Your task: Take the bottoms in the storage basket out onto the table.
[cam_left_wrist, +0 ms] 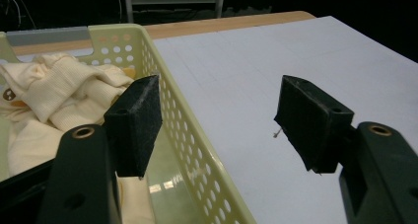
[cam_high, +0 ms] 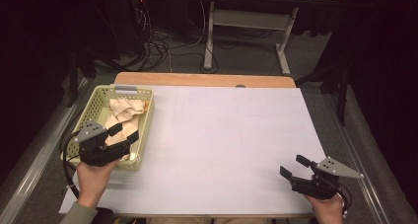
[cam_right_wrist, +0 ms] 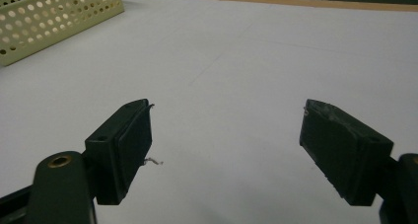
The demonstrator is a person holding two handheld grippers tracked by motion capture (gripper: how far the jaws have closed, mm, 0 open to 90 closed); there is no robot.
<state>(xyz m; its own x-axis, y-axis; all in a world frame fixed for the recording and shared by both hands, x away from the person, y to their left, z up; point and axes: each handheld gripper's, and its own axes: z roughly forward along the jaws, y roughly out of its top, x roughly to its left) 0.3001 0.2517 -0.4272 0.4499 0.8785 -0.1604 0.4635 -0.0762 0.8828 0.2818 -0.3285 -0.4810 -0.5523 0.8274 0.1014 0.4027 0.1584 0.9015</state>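
Observation:
A pale yellow perforated basket stands at the table's left, and a crumpled cream cloth lies inside it. My left gripper hovers over the basket's near right corner, open and empty. In the left gripper view its jaws straddle the basket's right wall, one over the cloth, one over the table. My right gripper rests open near the table's front right corner, nothing between its jaws. In the right gripper view the gripper points across the white surface toward the basket.
A white sheet covers the table, with a wooden strip along the far edge. Beyond it stand a desk frame and tangled cables on the floor. Metal rails run along both sides of the table.

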